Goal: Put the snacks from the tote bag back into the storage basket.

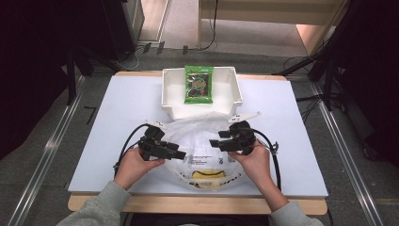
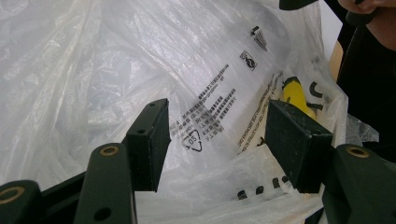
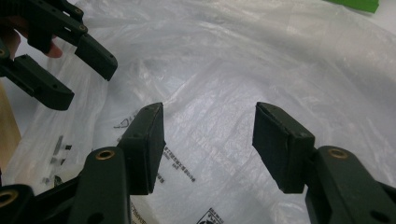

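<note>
A crumpled clear plastic bag [image 1: 200, 146] with black print lay at the lower middle of the high view on the white worktop [image 1: 117, 103], a yellow item [image 1: 207, 174] showing through it near the bottom edge. The left tongs [image 1: 181, 154] and the right tongs [image 1: 214, 142] hovered over the bag from either side, each with its jaws spread apart and holding nothing. Above the bag in the frame, just beyond it, stood a white bin [image 1: 171, 87] with a green snack packet [image 1: 198, 84] lying inside.
</note>
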Tool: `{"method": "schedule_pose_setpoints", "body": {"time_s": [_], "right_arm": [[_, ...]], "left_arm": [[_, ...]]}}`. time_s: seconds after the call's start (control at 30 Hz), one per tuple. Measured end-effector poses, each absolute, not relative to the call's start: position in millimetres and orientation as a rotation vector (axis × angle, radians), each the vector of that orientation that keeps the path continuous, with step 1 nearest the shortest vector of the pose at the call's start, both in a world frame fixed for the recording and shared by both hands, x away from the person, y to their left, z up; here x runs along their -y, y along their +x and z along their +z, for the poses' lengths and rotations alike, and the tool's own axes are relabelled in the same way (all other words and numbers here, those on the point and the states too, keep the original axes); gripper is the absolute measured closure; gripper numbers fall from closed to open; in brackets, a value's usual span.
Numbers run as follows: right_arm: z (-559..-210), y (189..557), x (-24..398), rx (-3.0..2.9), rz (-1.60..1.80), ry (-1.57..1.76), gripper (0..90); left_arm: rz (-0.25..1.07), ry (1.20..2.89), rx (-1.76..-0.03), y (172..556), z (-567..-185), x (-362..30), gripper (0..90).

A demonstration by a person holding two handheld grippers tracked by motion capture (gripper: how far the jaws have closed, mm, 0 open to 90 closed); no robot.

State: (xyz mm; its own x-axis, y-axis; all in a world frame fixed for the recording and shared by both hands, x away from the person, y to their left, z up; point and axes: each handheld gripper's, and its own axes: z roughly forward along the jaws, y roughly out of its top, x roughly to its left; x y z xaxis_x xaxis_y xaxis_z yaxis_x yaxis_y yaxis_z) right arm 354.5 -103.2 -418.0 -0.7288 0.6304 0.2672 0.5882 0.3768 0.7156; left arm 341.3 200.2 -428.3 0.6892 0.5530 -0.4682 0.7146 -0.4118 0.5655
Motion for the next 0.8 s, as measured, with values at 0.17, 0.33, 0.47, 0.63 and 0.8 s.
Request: {"method": "schedule_pose_setpoints", "body": {"time_s": [0.17, 0.33, 0.47, 0.63, 0.8], "right_arm": [[-422.7, 350.4, 106.2, -2.569, 1.313, 1.135, 44.6], [-428.2, 348.5, 107.0, -2.569, 1.319, 1.127, 44.3], [-430.1, 349.0, 106.7, -2.578, 1.314, 1.133, 44.3], [-431.5, 348.9, 105.0, -2.592, 1.308, 1.118, 44.1], [-431.6, 348.5, 104.8, -2.600, 1.311, 1.110, 43.1]], "left_arm": [[-0.258, 2.129, -0.957, 341.5, -428.4, -199.9, 40.3], [-0.257, 2.137, -0.944, 342.3, -428.5, -199.6, 39.6], [-0.247, 2.146, -0.947, 341.8, -429.4, -198.9, 39.1], [-0.247, 2.148, -0.945, 341.0, -429.6, -197.9, 38.7], [-0.251, 2.148, -0.942, 340.9, -429.3, -198.1, 38.3]]}}
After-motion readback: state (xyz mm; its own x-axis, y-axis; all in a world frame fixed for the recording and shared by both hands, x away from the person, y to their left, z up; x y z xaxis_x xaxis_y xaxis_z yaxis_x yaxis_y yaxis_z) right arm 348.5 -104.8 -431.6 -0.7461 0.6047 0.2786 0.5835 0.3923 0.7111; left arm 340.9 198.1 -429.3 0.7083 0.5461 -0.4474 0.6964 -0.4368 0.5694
